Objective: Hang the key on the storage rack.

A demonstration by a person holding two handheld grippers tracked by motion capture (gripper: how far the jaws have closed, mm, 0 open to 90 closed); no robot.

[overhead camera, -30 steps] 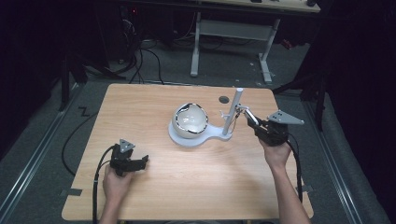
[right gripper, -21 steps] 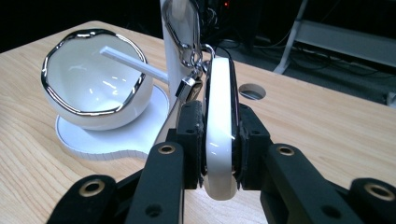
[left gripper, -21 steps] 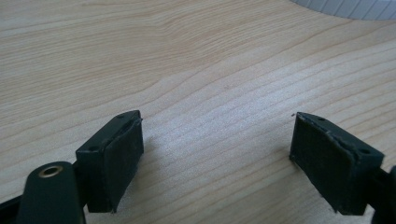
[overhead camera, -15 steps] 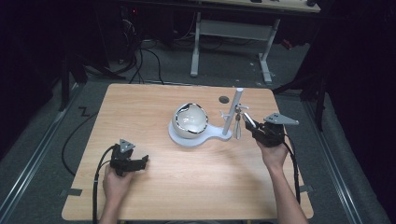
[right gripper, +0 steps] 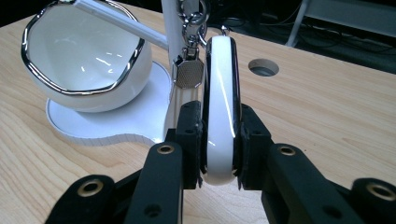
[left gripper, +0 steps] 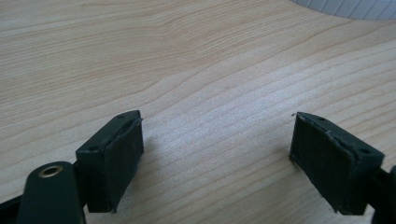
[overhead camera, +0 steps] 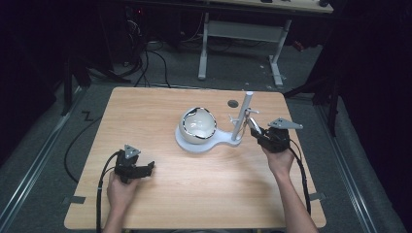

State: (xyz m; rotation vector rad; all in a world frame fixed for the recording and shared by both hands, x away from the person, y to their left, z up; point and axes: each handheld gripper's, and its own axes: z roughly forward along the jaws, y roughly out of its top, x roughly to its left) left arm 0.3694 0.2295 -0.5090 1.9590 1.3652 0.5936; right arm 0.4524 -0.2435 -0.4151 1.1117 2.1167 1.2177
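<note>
A white stand (overhead camera: 221, 141) sits mid-table with a chrome-rimmed white bowl (overhead camera: 197, 124) on its round base and an upright post (overhead camera: 242, 116) at its right. My right gripper (overhead camera: 256, 132) is just right of the post, shut on a white oblong key fob (right gripper: 219, 116). The fob's metal ring and a hexagonal tag (right gripper: 189, 72) hang at the post (right gripper: 173, 28), close beside the bowl (right gripper: 84, 56). My left gripper (overhead camera: 149, 168) rests low over the wood at the front left, jaws wide open with bare table (left gripper: 210, 93) between the pads (left gripper: 121, 158).
A round hole (overhead camera: 233, 103) is cut in the table behind the post. The stand's base edge (left gripper: 345, 5) lies far ahead of the left jaws. Beyond the table (overhead camera: 145, 107) are a dark floor, cables and a desk frame (overhead camera: 243, 29).
My right gripper has shifted slightly left and toward the person with the fob, staying beside the post. The left gripper has not moved.
</note>
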